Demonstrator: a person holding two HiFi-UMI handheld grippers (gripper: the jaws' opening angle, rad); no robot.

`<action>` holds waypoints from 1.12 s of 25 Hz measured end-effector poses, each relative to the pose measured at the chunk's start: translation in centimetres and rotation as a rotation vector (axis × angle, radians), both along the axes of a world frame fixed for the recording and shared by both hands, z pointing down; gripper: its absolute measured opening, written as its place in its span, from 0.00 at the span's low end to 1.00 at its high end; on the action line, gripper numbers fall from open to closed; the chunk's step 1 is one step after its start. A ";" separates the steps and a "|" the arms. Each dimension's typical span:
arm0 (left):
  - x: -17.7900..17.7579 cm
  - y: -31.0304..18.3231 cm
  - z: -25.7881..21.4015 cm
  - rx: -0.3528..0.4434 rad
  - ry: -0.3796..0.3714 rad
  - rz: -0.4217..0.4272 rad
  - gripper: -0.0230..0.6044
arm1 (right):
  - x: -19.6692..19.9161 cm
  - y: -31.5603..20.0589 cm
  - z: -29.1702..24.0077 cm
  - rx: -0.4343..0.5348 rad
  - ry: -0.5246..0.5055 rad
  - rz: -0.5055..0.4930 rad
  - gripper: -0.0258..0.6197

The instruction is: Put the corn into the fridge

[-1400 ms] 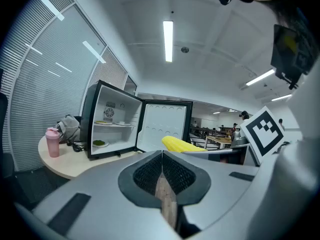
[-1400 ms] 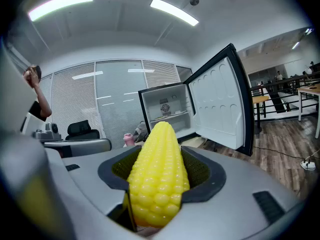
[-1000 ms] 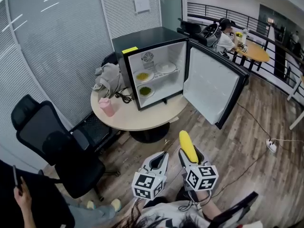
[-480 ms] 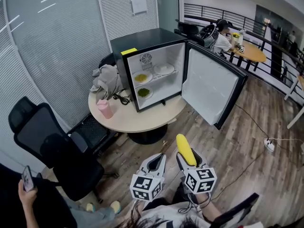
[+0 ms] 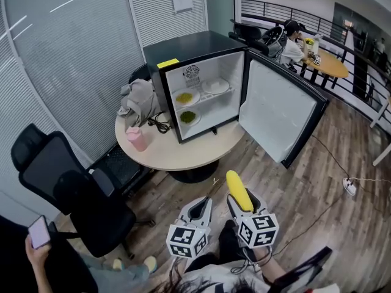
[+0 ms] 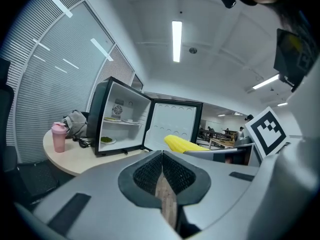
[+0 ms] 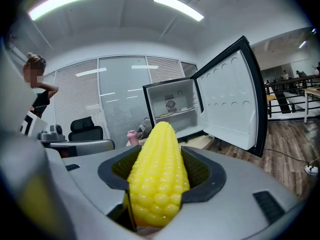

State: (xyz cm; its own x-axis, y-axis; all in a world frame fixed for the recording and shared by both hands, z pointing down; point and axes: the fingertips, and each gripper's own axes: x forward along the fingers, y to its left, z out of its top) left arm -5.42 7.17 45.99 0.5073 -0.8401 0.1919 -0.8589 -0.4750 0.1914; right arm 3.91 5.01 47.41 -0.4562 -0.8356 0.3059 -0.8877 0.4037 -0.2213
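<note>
Right gripper (image 5: pixel 243 203): fingers clamped on the corn (image 5: pixel 239 190), cob pointing toward the open fridge (image 5: pixel 183 49) on the round table (image 5: pixel 177 154), well apart from it. Left gripper (image 5: pixel 202 207): fingers pressed together, empty.

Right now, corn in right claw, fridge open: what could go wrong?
1. The corn sticks far out of the right claw, held near one end; it may tilt or slip.
2. Both fridge levels already hold plates; the corn could knock one.
3. The open door hangs on the right claw's side and could be clipped.
</note>
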 end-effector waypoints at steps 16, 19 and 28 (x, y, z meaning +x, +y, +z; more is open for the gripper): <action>0.6 -11.2 1.3 -0.046 -0.012 -0.047 0.05 | 0.4 -11.7 1.6 -0.062 -0.017 -0.059 0.44; 0.7 -14.1 1.5 -0.057 -0.011 -0.062 0.05 | 0.5 -14.6 1.8 -0.071 -0.020 -0.071 0.44; 1.8 -22.0 1.9 -0.077 0.014 -0.123 0.05 | 1.5 -21.6 2.6 -0.096 -0.014 -0.141 0.44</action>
